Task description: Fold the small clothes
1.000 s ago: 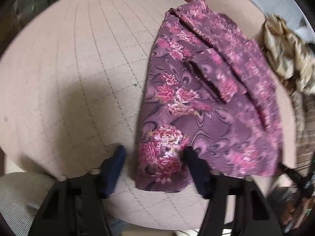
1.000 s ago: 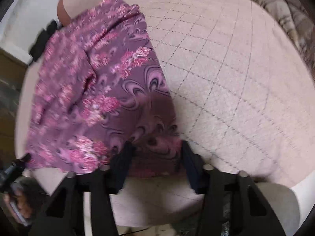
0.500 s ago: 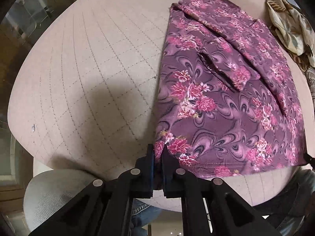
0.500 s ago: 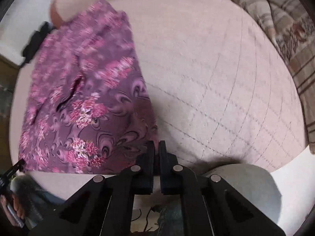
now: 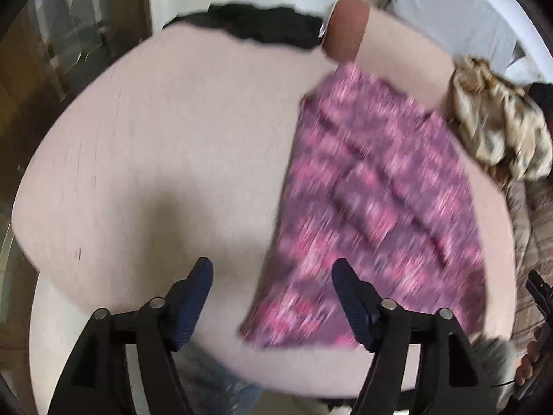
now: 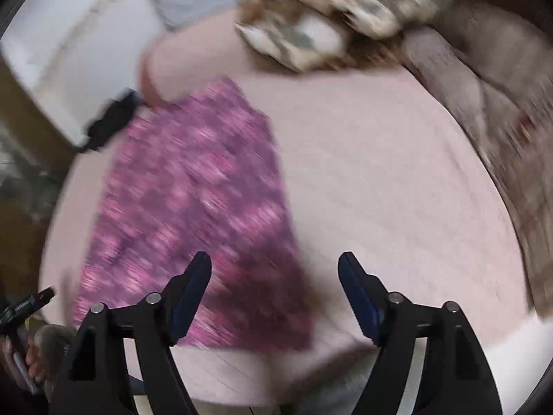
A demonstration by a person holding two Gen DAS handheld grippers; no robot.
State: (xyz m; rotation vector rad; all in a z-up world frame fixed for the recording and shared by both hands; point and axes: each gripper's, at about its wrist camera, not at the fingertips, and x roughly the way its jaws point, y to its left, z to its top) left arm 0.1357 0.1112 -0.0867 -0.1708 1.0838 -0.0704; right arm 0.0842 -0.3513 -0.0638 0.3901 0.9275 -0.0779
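Observation:
A purple garment with pink flowers (image 5: 373,207) lies flat on the pale quilted cushion (image 5: 166,159). Both views are blurred by motion. My left gripper (image 5: 273,276) hangs above the garment's near left corner, its jaws opening and wide apart, with no cloth pinched between them. My right gripper (image 6: 274,269) hovers over the near right corner of the same garment (image 6: 193,214), its jaws also opening and holding nothing. Both grippers are lifted clear of the fabric.
A crumpled beige patterned cloth (image 5: 497,138) lies at the cushion's far right, also in the right view (image 6: 328,17). A dark garment (image 5: 262,24) sits at the far edge. A striped brown blanket (image 6: 490,103) borders the right. A hand with the other gripper (image 6: 24,332) shows low left.
Both grippers closed at the garment's near corners half a second ago, then let go and rose. Their jaws now stand wide and the garment looks smaller and farther below.

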